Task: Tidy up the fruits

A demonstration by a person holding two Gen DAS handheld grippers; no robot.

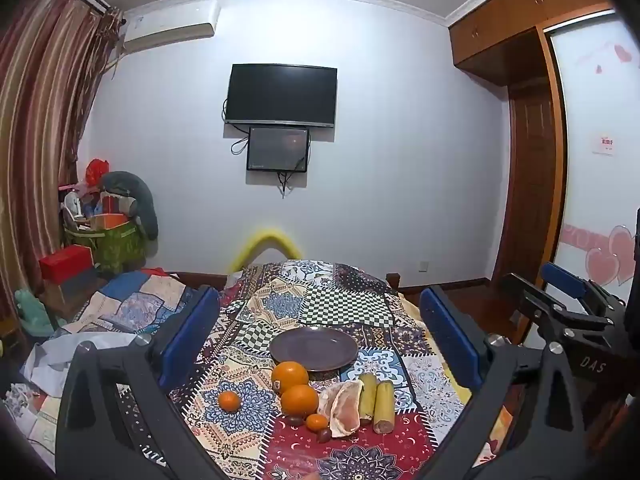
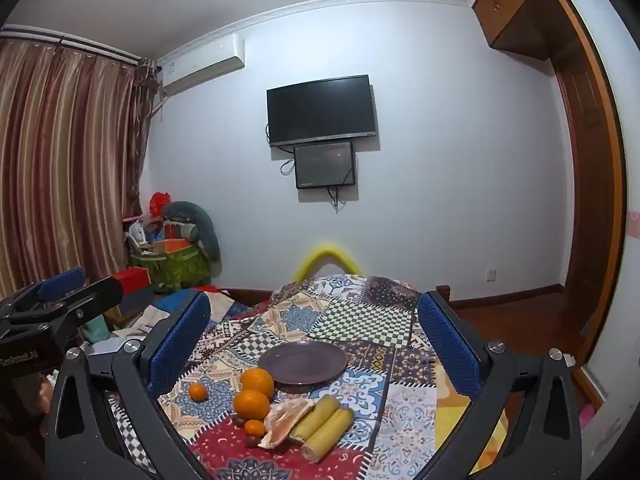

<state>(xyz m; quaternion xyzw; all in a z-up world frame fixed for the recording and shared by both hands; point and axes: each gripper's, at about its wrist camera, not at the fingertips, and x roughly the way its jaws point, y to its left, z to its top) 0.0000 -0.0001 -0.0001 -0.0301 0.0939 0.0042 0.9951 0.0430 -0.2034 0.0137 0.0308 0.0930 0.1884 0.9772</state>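
Two grippers hover open over the fruit

Both grippers hang above the patchwork-covered tabletop (image 1: 344, 304), well apart from the fruit. The left gripper (image 1: 320, 332) has its jaws spread wide with nothing between them; the right gripper (image 2: 314, 340) stands the same way. A purple plate (image 1: 314, 349) sits bare on the cloth. Just in front of it lie two large oranges (image 1: 290, 376), one touching the other, with a small tangerine (image 1: 229, 401) off to their left and another small tangerine (image 1: 317, 422) beside peeled pomelo segments (image 1: 345, 406). Two yellow-green sugarcane pieces (image 1: 384, 406) lie side by side, right of the pomelo.
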